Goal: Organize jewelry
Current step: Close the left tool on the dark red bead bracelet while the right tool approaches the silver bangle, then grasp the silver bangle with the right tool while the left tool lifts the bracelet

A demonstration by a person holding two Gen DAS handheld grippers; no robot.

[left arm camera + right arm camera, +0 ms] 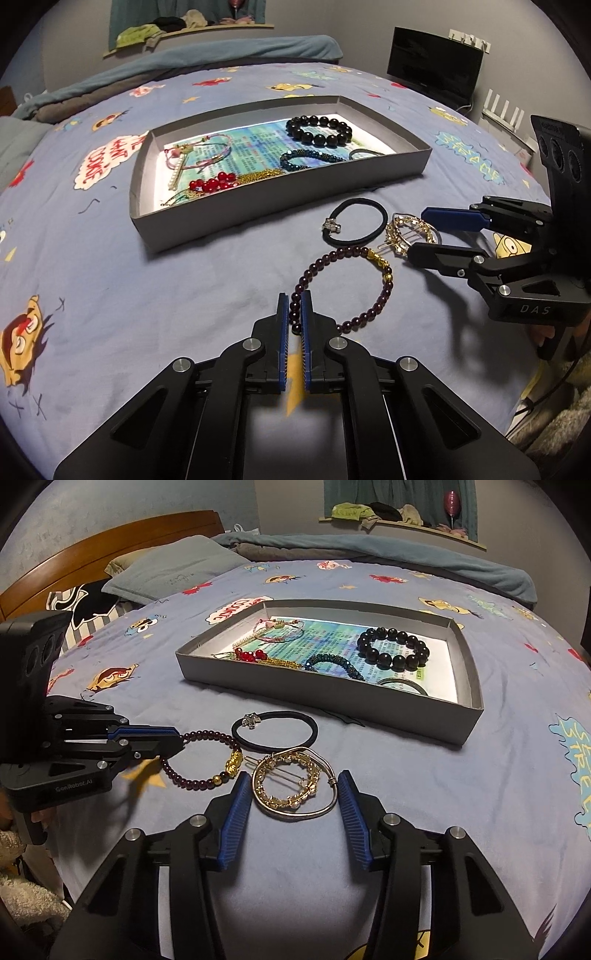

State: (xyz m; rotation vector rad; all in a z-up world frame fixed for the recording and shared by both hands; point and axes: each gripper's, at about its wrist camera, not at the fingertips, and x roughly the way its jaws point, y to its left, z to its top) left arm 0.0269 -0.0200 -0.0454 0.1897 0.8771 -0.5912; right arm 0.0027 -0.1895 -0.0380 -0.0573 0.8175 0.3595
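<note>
Two tools, left tool (294, 314) clamping purple bracelet (373, 295), gold clip (291, 784) between right tool's (295, 786) fingers

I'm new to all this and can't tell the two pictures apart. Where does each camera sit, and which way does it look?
Left wrist view: rides the left gripper, looking down its fingers, shut on the dark purple bead bracelet; the right gripper shows.
Right wrist view: rides the right gripper, straddling the gold wire hair clip; the left gripper shows.
Shared: the shallow grey cardboard tray and black elastic hair tie.
</note>
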